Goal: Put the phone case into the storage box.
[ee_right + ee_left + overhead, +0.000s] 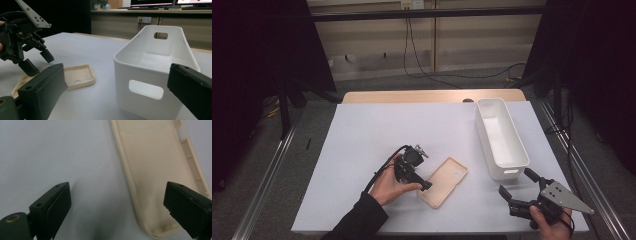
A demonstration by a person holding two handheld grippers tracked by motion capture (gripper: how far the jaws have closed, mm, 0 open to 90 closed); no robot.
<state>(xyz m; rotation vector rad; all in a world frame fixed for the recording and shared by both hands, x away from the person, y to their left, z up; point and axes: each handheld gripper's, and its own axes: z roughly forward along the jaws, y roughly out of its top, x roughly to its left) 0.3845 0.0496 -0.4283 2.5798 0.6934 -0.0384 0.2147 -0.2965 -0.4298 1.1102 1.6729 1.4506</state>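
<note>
A cream phone case (pixel 444 180) lies hollow side up on the white table cover (pixel 362 135), a little right of centre near the front. My left gripper (pixel 421 186) is open and tilted down at the case's left end. In the left gripper view one jaw hangs over the case (pixel 155 170) and the other over bare table, so the left gripper (pixel 117 205) straddles its long edge. My right gripper (pixel 517 183) is open at the front right, holding nothing. In the right gripper view the case (pixel 77 75) lies beyond the left jaw, under the left gripper (pixel 38 63).
A long white bin (pixel 501 137) with handle cutouts stands empty along the right side, just ahead of my right gripper; it looms close in the right gripper view (pixel 150 62). The table's front edge runs close under both hands. Cables trail on the floor behind.
</note>
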